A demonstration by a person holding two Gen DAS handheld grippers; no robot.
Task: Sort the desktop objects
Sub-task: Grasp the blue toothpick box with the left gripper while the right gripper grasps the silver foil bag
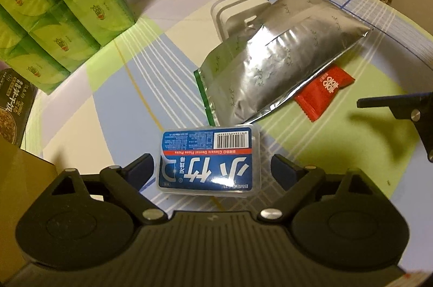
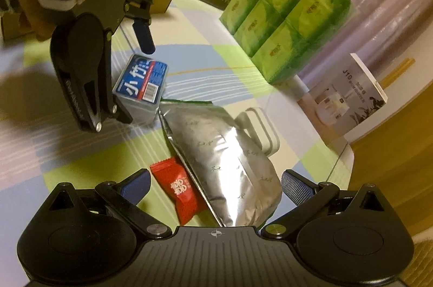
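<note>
I am bringing my left claw, jaws apart, around the dental floss box lying mid-table near the foil pouch, centring it before squeezing, while my right claw is hovering open.

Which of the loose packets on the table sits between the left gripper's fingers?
The blue dental floss box, between the left gripper's open fingers. The silver foil pouch and red candy packet lie farther off.
</note>
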